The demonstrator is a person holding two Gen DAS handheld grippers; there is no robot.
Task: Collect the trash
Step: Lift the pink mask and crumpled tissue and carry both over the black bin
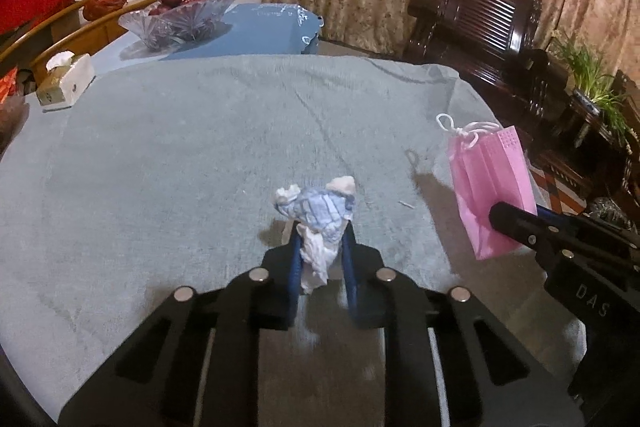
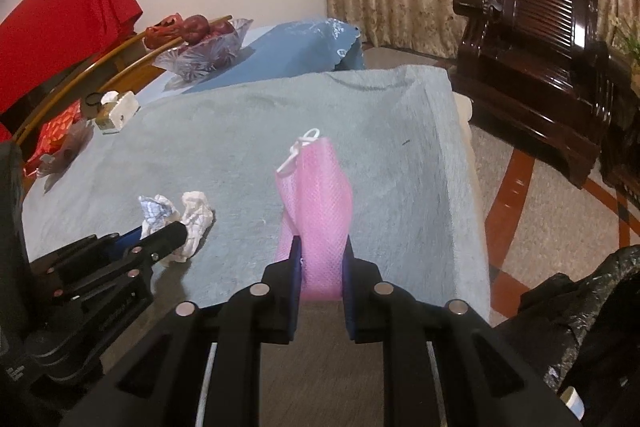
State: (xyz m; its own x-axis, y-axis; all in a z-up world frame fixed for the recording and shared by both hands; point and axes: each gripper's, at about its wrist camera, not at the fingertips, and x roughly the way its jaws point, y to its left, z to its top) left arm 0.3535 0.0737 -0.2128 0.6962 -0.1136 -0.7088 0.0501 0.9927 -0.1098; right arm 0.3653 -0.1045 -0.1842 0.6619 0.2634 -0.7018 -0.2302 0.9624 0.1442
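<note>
My left gripper (image 1: 322,247) is shut on a crumpled white and blue tissue (image 1: 316,215) and holds it above the grey-green towel (image 1: 200,147) that covers the table. It also shows in the right wrist view (image 2: 176,219), with the left gripper (image 2: 168,233) at the lower left. My right gripper (image 2: 320,251) is shut on a pink face mask (image 2: 316,203) with white ear loops, held upright above the towel. The mask shows in the left wrist view (image 1: 490,183) at the right, in the right gripper (image 1: 504,213).
A glass bowl of red apples (image 1: 180,15) and a tissue box (image 1: 66,81) stand at the far left of the table. A dark wooden armchair (image 1: 480,23) is beyond the table's right edge. A black trash bag (image 2: 592,311) lies low at the right.
</note>
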